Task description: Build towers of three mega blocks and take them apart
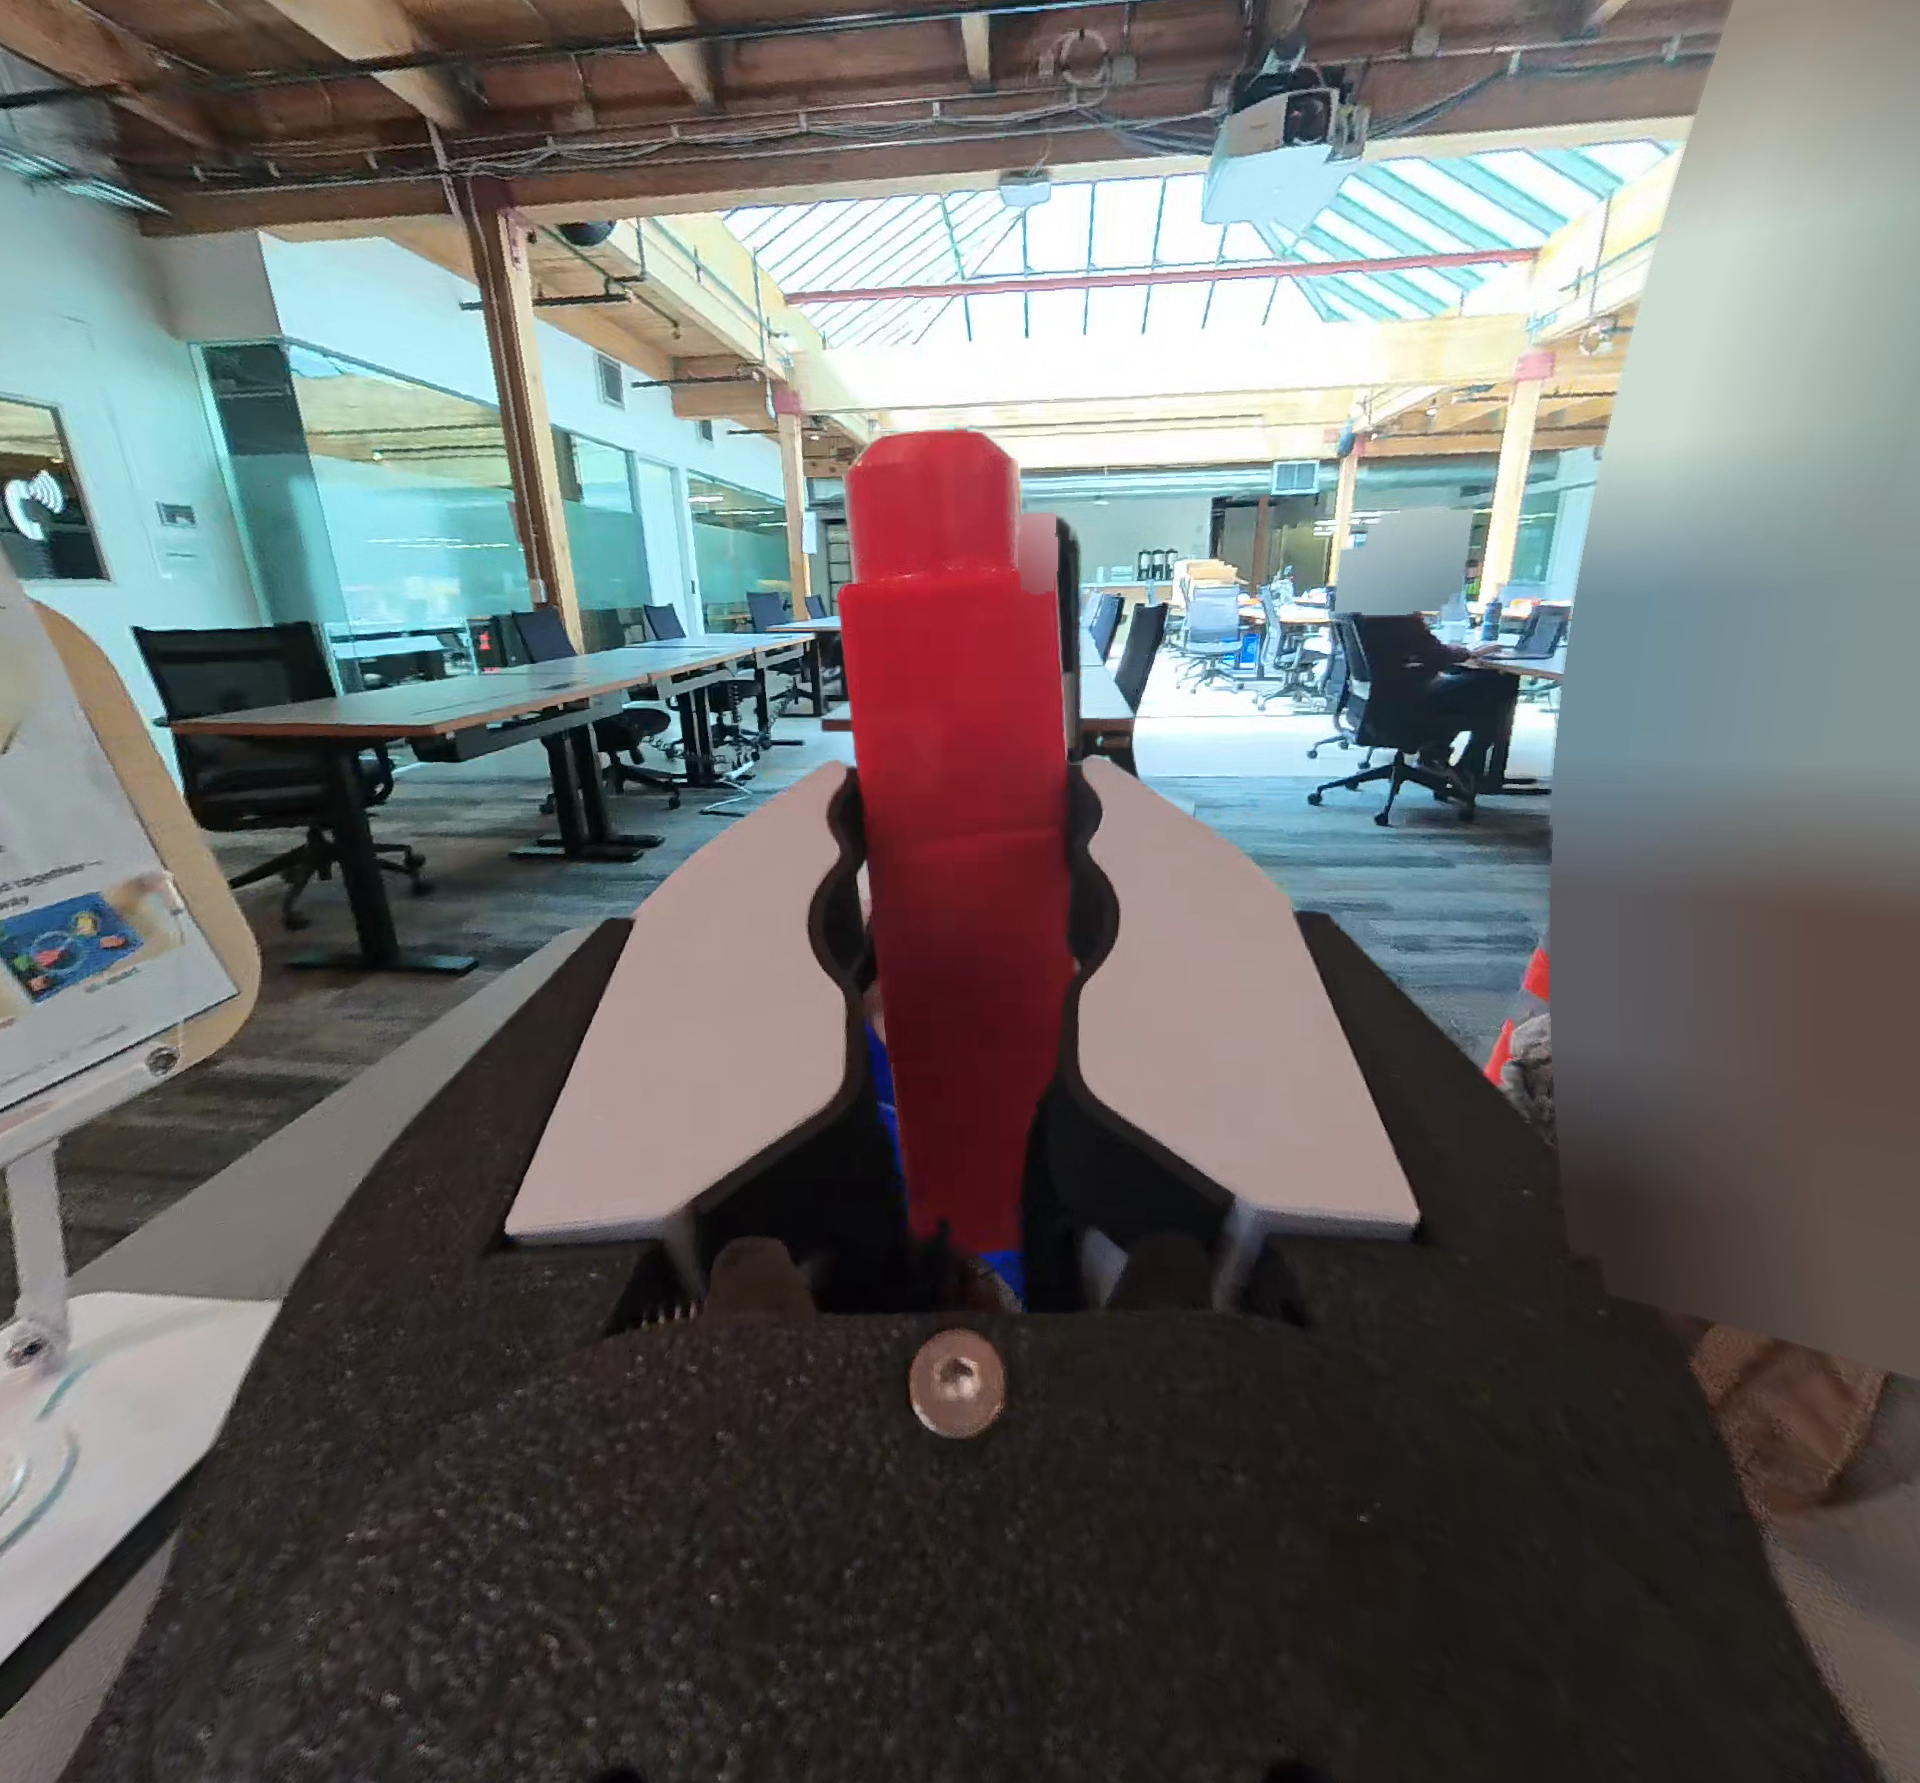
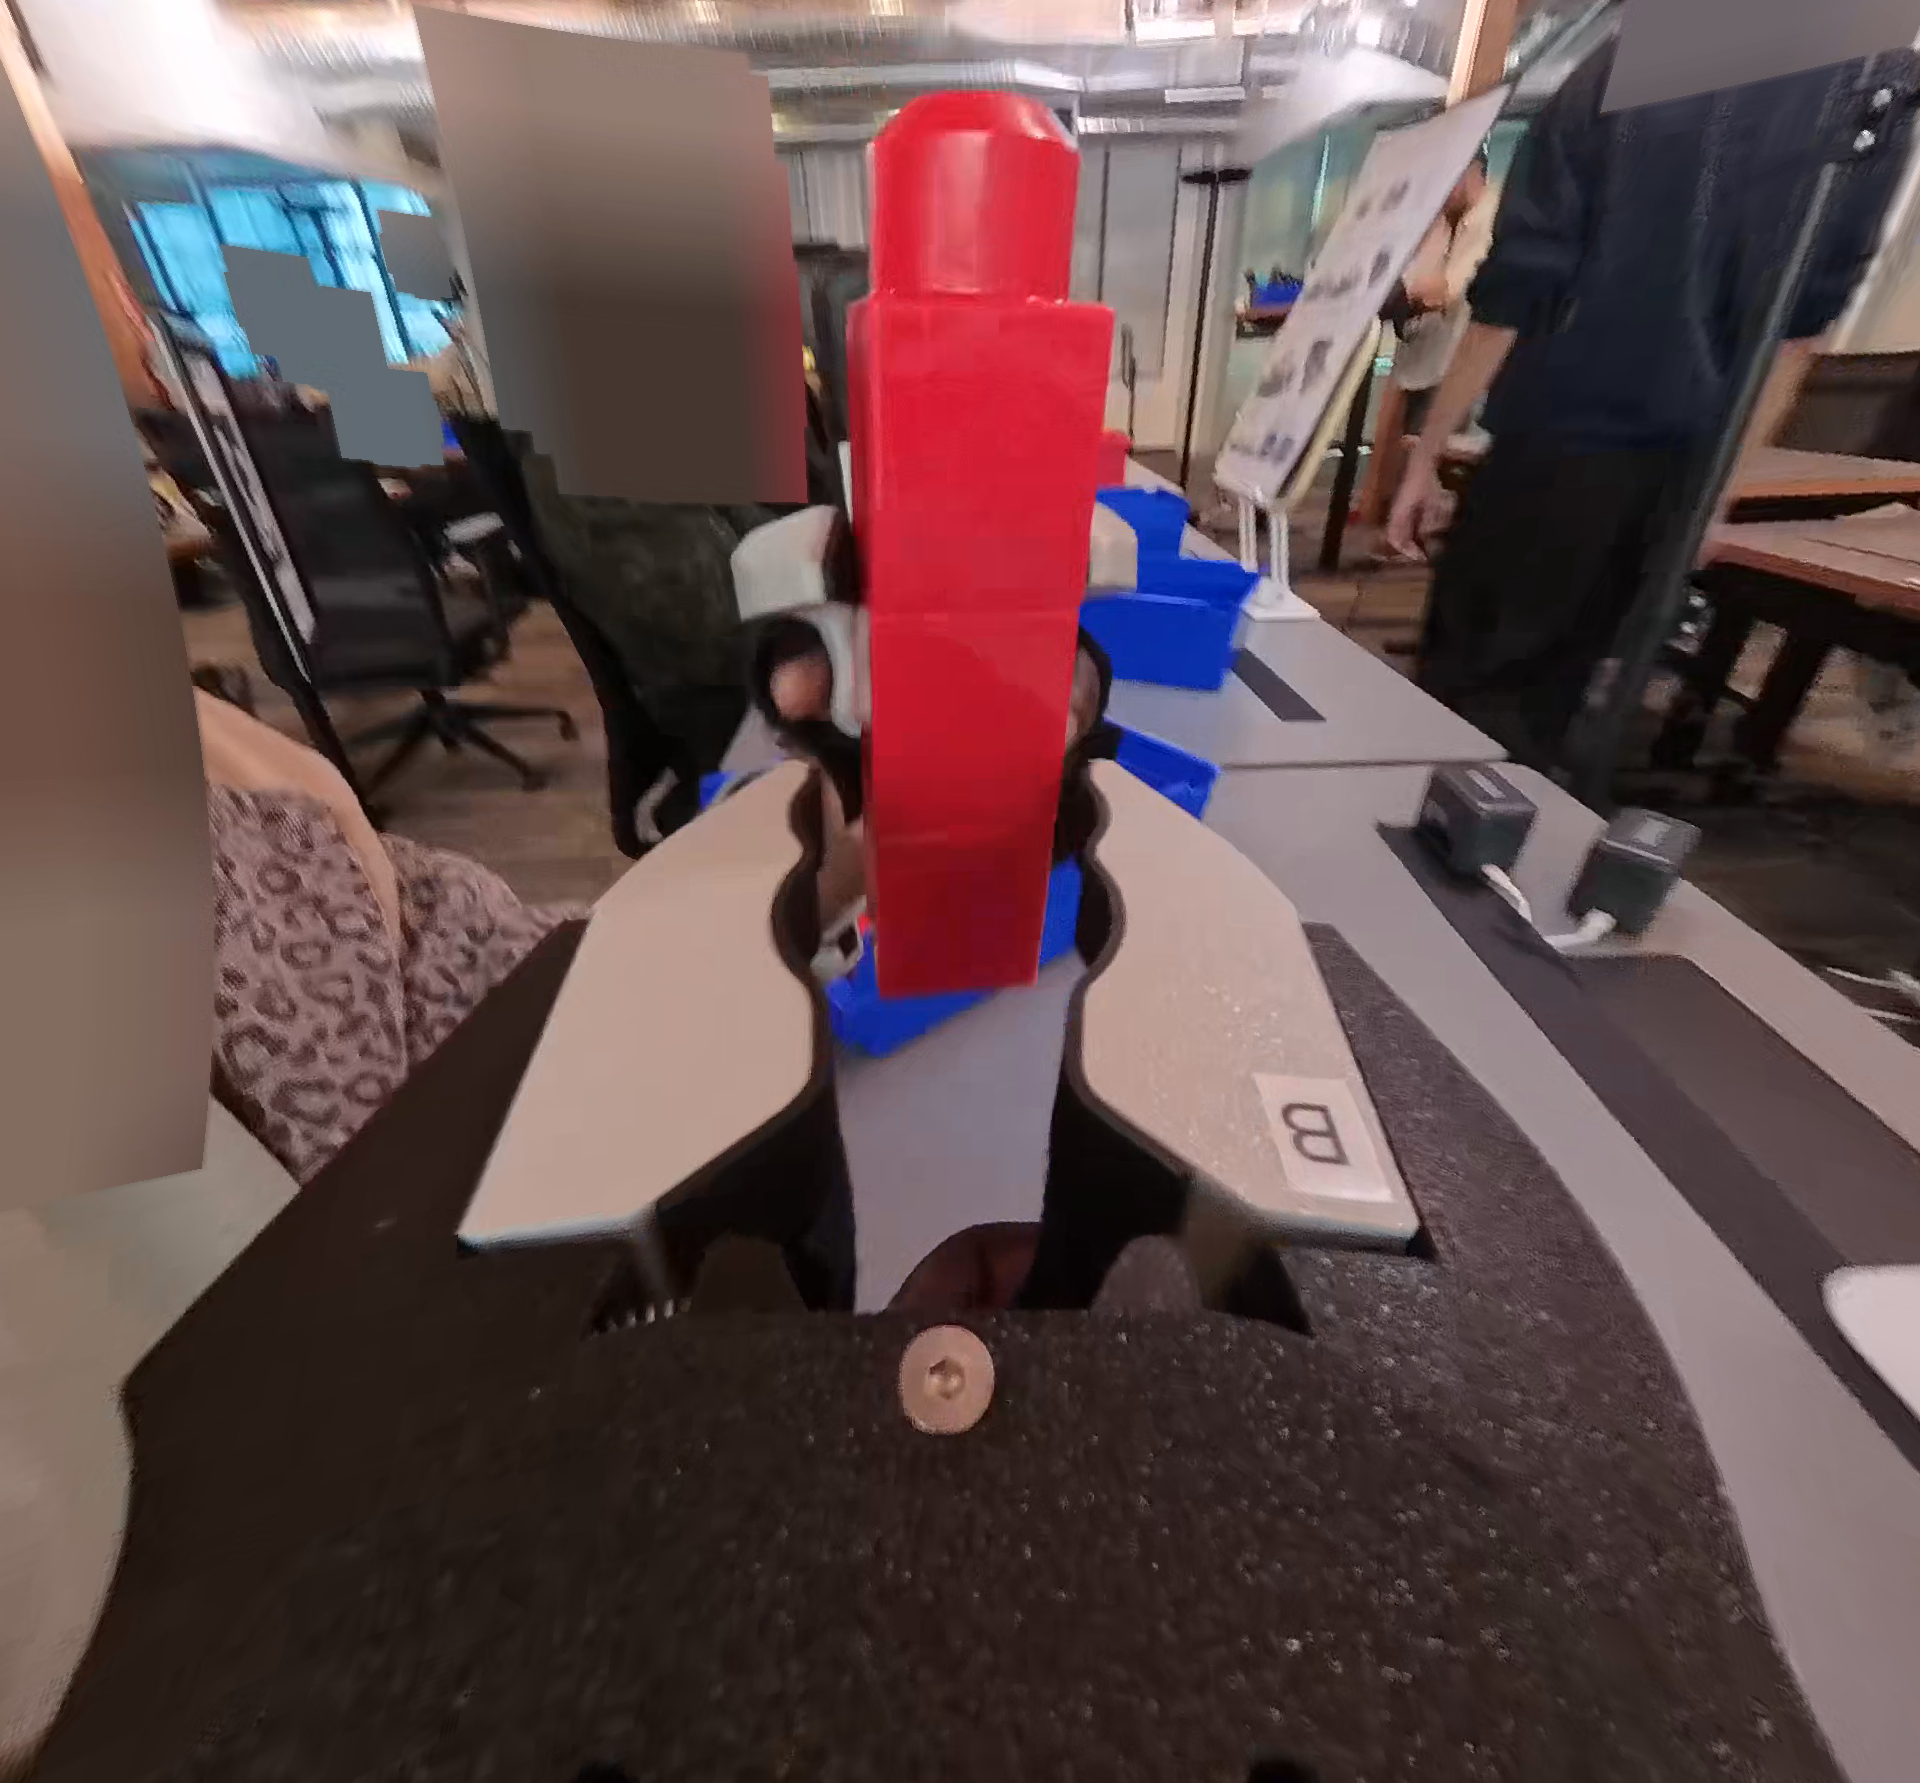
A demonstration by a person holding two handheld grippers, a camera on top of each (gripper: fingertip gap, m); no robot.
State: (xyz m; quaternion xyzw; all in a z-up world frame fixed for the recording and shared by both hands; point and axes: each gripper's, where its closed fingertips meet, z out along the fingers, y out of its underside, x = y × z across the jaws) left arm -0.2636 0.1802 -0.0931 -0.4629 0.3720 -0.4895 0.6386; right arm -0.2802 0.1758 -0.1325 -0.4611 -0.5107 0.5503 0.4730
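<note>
A red tower (image 1: 956, 757) of stacked mega blocks stands with a round stud on top. My left gripper (image 1: 961, 798) is shut on it, its grey fingers pressing both sides. In the right wrist view the same tower (image 2: 971, 590) is held in the air above the grey table (image 2: 1351, 725). The left gripper's grey fingers (image 2: 790, 570) clamp its middle. My right gripper (image 2: 951, 798) is open. Its fingertips flank the tower's lowest block, with a small gap on each side.
Blue bins (image 2: 1174, 611) sit on the table behind and under the tower. Two dark power adapters (image 2: 1475, 819) lie at the right. A sign on a stand (image 2: 1320, 310) and a standing person (image 2: 1621, 383) are beyond. Another sign stand (image 1: 94, 902) is at the left.
</note>
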